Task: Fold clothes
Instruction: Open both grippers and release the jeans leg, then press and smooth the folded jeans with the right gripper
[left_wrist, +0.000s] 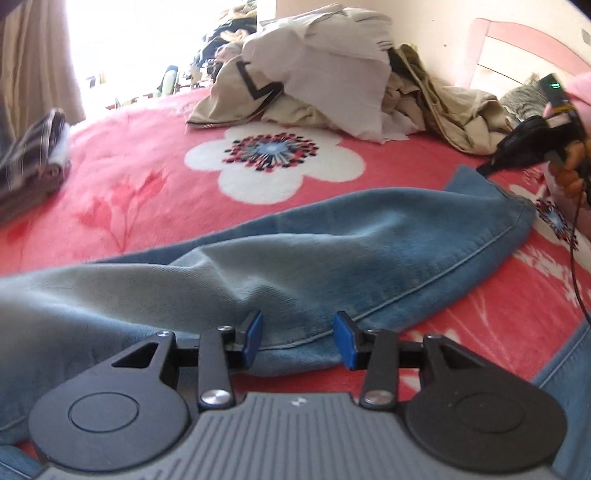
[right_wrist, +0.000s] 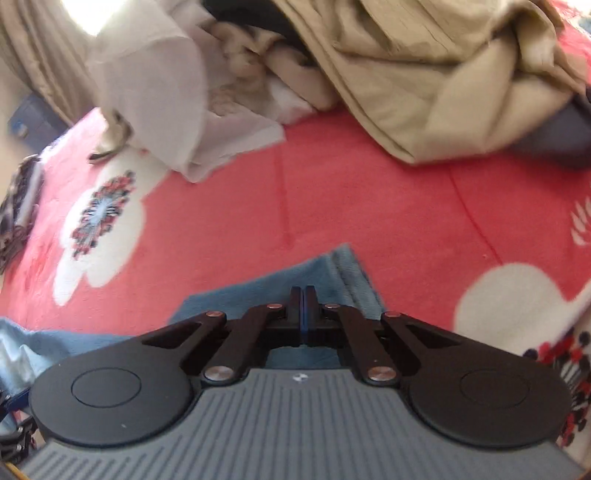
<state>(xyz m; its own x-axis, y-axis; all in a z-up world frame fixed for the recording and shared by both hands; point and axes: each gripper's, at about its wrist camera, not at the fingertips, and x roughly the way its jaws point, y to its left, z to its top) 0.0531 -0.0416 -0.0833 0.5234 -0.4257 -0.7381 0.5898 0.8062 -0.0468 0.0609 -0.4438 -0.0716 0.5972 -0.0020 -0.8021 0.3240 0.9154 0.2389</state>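
Blue jeans lie stretched across a red flowered blanket. My left gripper hovers over the near seam of the jeans, open, its blue pads apart with denim below the gap and nothing pinched. In the left wrist view my right gripper, held by a hand, meets the far corner of the leg hem, which peaks up to its tip. Seen from its own wrist, my right gripper has its fingers pressed together over the jeans' hem.
A heap of beige and white clothes sits at the far side of the bed, also beyond my right gripper as beige cloth. A plaid garment lies at the left edge. A pink headboard and a cable are at the right.
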